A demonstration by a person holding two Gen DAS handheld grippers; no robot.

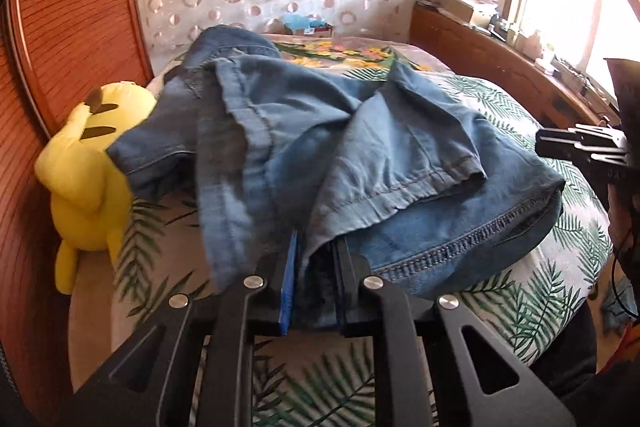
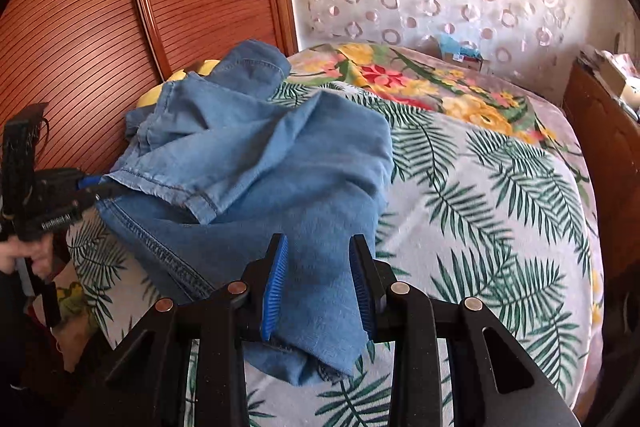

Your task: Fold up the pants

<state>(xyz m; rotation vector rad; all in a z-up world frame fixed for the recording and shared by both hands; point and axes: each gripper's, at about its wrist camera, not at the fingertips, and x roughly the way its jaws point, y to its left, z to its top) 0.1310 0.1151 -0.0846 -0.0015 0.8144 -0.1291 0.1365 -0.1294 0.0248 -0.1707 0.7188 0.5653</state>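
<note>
Pants (image 1: 304,147) sit bunched on the bed (image 2: 500,207); left gripper (image 1: 316,267) pinches denim tight, right gripper (image 2: 320,287) gapes around a fold, which could slip out and undo things.

One pair of blue denim pants (image 1: 312,147) lies on one bed (image 2: 500,187), with one yellow plush toy (image 1: 86,179) at nine o'clock, and two hand-held grippers, left (image 1: 316,267) and right (image 2: 320,283).

Left tongs (image 1: 316,259) pinched nearly together, right tongs (image 2: 320,259) spread wide, both level.
</note>
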